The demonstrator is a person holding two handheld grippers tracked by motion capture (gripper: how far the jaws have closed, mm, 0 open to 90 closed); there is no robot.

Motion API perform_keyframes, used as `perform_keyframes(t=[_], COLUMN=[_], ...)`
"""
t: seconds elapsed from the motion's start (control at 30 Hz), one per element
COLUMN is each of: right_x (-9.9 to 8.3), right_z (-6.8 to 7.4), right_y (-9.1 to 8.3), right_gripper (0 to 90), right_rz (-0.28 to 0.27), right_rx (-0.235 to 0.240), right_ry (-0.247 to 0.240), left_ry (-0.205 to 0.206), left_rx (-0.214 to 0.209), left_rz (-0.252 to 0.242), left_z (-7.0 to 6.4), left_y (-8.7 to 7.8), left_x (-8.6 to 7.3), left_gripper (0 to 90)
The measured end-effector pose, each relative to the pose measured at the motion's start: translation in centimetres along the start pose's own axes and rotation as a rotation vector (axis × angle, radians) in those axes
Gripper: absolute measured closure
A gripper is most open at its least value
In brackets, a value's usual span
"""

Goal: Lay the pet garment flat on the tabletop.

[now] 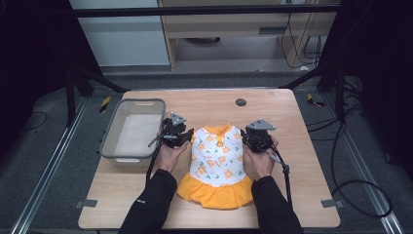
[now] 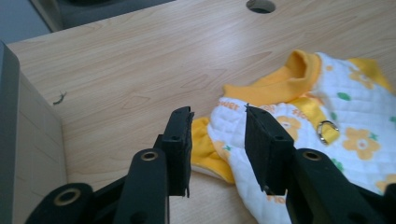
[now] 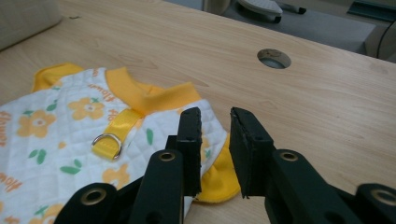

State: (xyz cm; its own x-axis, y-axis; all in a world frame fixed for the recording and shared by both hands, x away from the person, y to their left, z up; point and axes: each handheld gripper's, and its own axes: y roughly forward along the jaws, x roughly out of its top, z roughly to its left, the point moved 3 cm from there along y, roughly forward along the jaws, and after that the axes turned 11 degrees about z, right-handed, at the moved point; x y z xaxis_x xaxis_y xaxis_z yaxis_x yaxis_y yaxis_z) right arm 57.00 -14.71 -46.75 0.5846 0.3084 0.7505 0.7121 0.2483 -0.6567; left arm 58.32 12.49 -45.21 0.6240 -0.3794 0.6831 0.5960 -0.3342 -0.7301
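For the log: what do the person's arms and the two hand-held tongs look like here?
Both forearms wear black long sleeves; the left cuff carries a small white marking. The left tongs and right tongs are black, each topped by a grey three-cornered plate. A dark cable trails from the right one. In the gripper views, each has two flat black rectangular jaws on arms with brass-ringed holes.

Two dark-sleeved forearms reaching forward side by side, well apart. Left hand-held gripper (image 1: pixel 176 134) with jaws parted. Right hand-held gripper (image 1: pixel 257 135) likewise parted, each gripped from behind by a hand.
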Motion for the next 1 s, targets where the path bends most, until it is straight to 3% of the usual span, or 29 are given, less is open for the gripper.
perform_keyframes(t=[0.17,0.3,0.47,0.63,0.8,1.0], right_x=[-0.1,-0.3,-1.9,-3.8,-5.6,-6.7], right_z=[0.2,0.6,1.8,3.0,3.9,3.9], right_y=[-1.8,-3.7,-4.1,-3.5,-2.7,-1.5], right_gripper=[74.9,82.2,89.6,90.0,90.0,90.0], right_rz=[-0.006,-0.019,0.020,0.079,0.141,0.189], right_rx=[0.040,0.123,0.200,0.260,0.284,0.265], right_ry=[-0.043,-0.044,-0.056,-0.082,-0.125,-0.126], left_ry=[0.029,0.065,0.118,0.144,0.178,0.194], left_rx=[-0.045,-0.095,-0.129,-0.155,-0.127,-0.081], left_rz=[-0.012,-0.018,0.033,0.083,0.127,0.202], left_z=[-0.4,-1.6,-3.5,-4.6,-5.4,-5.2], left_y=[-2.2,-3.4,-2.4,-0.8,0.6,1.8], left_x=[-0.7,-1.6,-3.1,-4.4,-5.2,-6.4], left_gripper=[59.3,65.3,75.9,85.5,86.1,86.0])
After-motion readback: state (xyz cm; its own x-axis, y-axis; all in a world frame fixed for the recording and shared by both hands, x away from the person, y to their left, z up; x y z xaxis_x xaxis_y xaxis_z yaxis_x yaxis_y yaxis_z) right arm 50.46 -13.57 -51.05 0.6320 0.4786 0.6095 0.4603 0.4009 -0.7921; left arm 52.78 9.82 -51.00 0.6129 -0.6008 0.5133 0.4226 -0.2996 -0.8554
